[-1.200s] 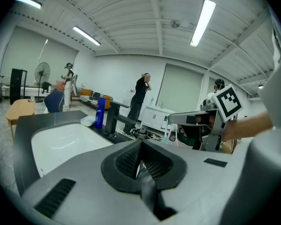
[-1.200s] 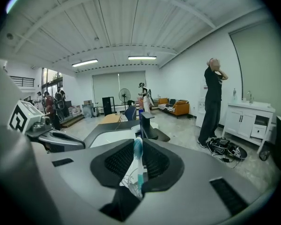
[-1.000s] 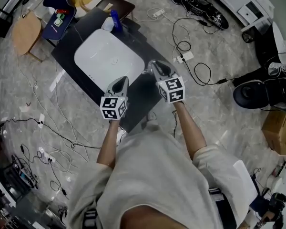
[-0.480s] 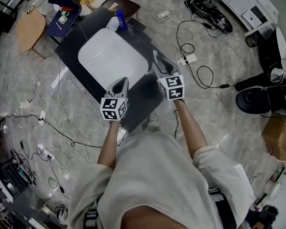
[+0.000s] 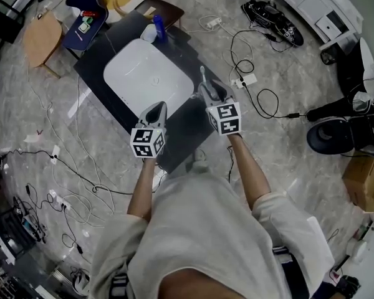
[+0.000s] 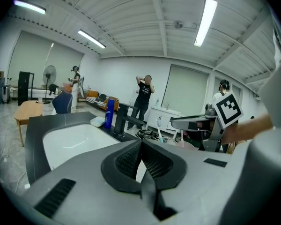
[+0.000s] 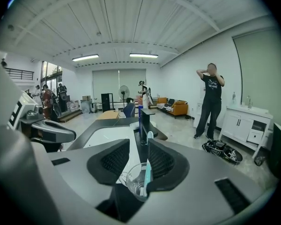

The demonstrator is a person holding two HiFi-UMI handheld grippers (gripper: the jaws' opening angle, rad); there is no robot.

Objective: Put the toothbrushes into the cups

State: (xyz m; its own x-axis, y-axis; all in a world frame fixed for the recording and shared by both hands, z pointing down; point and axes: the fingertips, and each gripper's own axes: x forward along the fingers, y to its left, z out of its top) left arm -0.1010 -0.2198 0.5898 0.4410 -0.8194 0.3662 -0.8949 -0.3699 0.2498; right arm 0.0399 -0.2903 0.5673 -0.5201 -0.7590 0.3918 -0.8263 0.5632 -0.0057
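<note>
my right claw parted around a clear glass cup on the dark surface, jaws just narrowed slightly, not pressing it, pale blue toothbrush standing inside, my left claw closed, empty

- Probably an open-plan lab or demo space, not a home; the wide-angle views leave some doubt.
- Bathroom vanity mock-up: black counter, white sink and faucet, standing free mid-floor.
- Cables and a power strip lie loose on the stone-look floor.
- Ribbed ceiling with tube lights.
- Sofa, pedestal fan, white cabinets, and a person standing about.
</note>
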